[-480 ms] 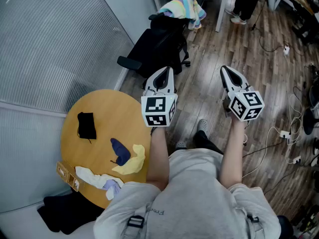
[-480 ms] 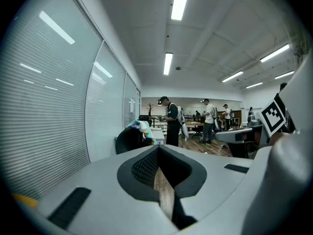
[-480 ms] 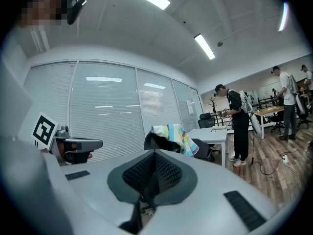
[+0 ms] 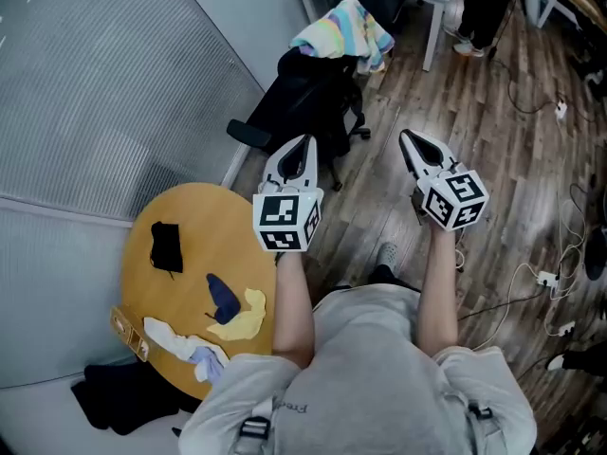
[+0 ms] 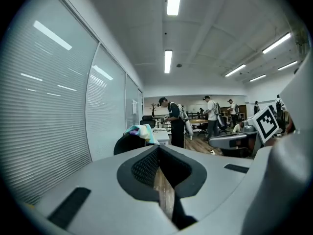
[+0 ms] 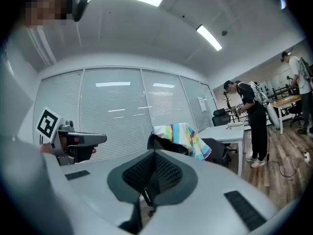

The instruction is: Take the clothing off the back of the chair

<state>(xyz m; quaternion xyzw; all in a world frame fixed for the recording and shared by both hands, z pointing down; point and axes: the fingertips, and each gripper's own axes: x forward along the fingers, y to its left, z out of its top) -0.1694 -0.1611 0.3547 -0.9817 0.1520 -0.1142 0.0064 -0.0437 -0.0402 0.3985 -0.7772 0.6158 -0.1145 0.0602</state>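
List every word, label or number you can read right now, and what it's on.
Nothing reads clearly.
Print on the shirt: small, partly hidden, too blurred to read.
Print on the wall notice: too small to read.
Markers on the left gripper and right gripper: black-and-white square patterns only, no letters.

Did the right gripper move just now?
Yes, a little. In the head view the right gripper has slid left, so it is closer to the black chair than before.
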